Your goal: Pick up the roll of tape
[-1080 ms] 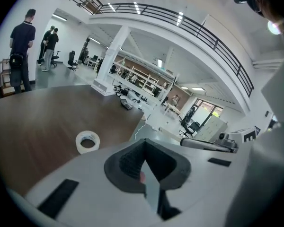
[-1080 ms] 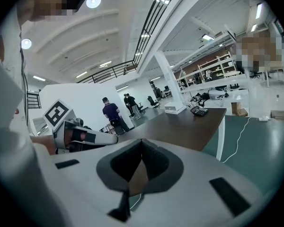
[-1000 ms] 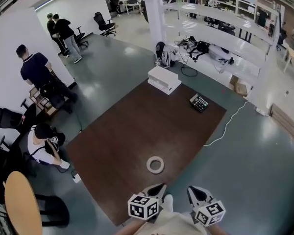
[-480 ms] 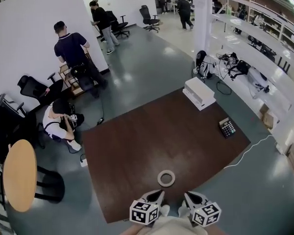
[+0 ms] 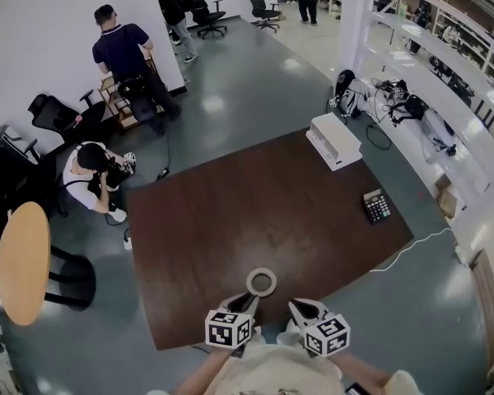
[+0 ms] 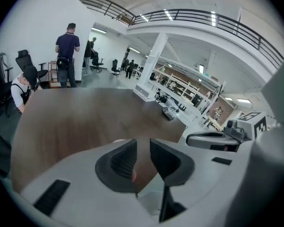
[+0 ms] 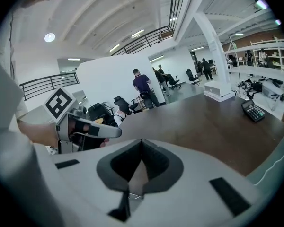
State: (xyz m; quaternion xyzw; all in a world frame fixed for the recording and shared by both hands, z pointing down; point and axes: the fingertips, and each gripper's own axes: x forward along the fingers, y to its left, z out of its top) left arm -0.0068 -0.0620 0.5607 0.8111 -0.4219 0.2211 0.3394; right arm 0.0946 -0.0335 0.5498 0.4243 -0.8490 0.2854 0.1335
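Nearest: two handheld grippers, one marker cube on each, each cube face a black-and-white square pattern with no readable text. Left gripper: jaws have just been opening and now stand a narrow gap apart; only brown table surface shows through the gap, nothing held. Right gripper: fingertips meet, closed on nothing. The two sit side by side over the near edge of the table, a dark brown wood-grain top. One roll of tape, a pale ring lying flat on the table, sits just ahead of the left fingertips and slightly to their right, and ahead-left of the right fingertips; whether the left tips touch it cannot be told. Farther ahead and right of both fingertips: one dark calculator near the table's right edge, key legends too small to read. Beyond it, at the far corner: one white box, unlabelled as far as visible. One white cable trails on the grey floor to the right. Far left of the fingers: one round wooden tabletop, one crouching person, and behind them one standing person facing a white wall.
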